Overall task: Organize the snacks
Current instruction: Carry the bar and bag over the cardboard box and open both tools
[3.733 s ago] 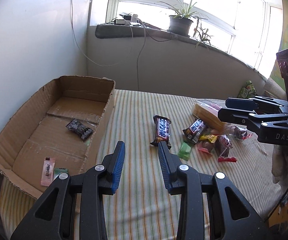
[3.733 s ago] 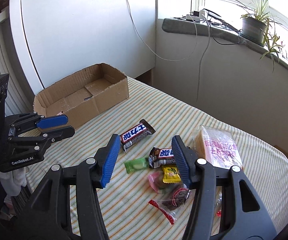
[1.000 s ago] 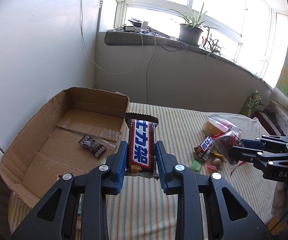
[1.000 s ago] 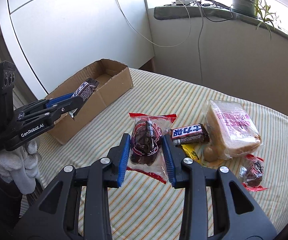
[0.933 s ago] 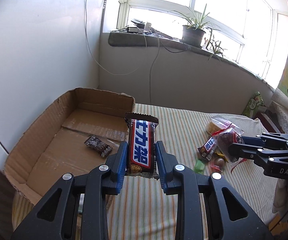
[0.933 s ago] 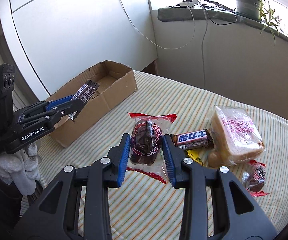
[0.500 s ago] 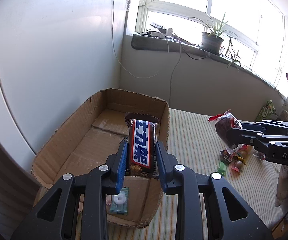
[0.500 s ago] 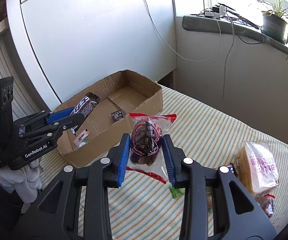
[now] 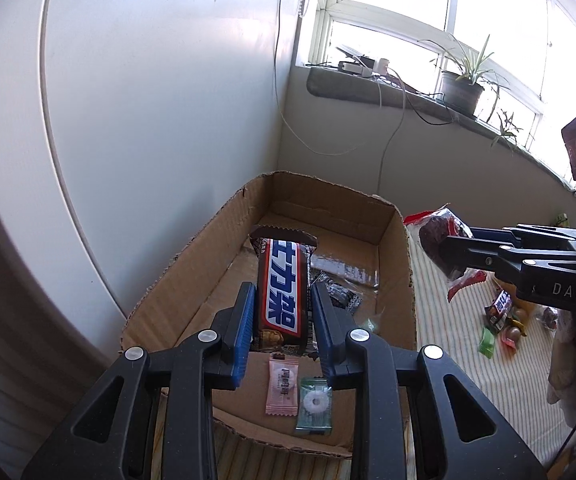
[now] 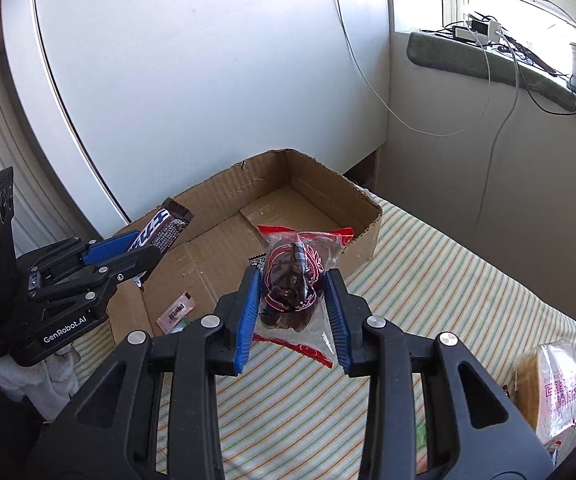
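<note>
My left gripper (image 9: pixel 282 312) is shut on a brown chocolate bar with a blue and white label (image 9: pixel 284 288) and holds it above the near end of the open cardboard box (image 9: pixel 192 256). It shows from the side in the right wrist view (image 10: pixel 160 228). My right gripper (image 10: pixel 292 304) is shut on a clear bag of dark red snacks (image 10: pixel 294 280), held above the striped cloth beside the box's right wall (image 10: pixel 362 240). In the box lie a pink sachet (image 9: pixel 282 384), a green mint packet (image 9: pixel 314 404) and a dark wrapper (image 9: pixel 342 298).
Several loose snacks (image 9: pixel 502 320) lie on the striped tablecloth (image 9: pixel 468 360) to the right. A bag of sliced bread (image 10: pixel 548 384) sits at the right edge. A white wall (image 9: pixel 148 120) stands behind the box. Cables hang from the windowsill (image 10: pixel 488 56).
Both grippers have moved left toward the box with their snacks. The left one now hangs over the box's near end; the right one is beside its right wall.
</note>
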The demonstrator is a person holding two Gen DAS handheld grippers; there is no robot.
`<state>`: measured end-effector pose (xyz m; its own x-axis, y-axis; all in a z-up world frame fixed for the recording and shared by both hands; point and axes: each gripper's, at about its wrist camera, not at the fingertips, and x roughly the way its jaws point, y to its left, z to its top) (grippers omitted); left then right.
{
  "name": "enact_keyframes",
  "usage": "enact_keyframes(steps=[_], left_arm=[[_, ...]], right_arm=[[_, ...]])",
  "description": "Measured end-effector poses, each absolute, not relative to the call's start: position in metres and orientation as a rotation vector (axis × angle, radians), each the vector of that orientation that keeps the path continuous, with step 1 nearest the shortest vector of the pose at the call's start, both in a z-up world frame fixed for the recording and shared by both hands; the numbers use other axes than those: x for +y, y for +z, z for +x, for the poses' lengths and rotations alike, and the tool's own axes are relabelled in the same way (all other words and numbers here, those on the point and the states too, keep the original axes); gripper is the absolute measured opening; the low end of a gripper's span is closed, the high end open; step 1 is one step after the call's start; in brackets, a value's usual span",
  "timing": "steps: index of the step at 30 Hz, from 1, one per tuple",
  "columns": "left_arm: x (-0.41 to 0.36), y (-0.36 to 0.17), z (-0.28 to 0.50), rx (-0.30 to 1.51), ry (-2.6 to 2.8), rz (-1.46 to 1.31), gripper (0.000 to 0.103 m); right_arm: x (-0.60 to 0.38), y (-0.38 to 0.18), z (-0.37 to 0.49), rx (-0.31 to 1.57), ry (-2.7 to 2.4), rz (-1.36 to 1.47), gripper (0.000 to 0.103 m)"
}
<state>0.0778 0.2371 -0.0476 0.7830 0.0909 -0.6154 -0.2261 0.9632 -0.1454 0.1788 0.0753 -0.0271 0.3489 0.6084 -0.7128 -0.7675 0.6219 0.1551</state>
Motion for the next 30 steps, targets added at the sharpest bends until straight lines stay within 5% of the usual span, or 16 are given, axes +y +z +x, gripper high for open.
enact_keyframes(steps=[26, 28, 30], left_arm=[[0.244, -0.055, 0.09, 0.671, 0.19, -0.208, 0.027], [0.243, -0.054, 0.09, 0.672, 0.191, -0.205, 0.027], [0.242, -0.054, 0.089, 0.671, 0.191, -0.199, 0.027]], right_arm=[[0.125, -0.048, 0.199, 0.844, 0.94, -0.234, 0.035], [0.125, -0.047, 0.198, 0.841, 0.937, -0.236, 0.038], [0.122, -0.044, 0.196, 0.835, 0.935, -0.237, 0.054]])
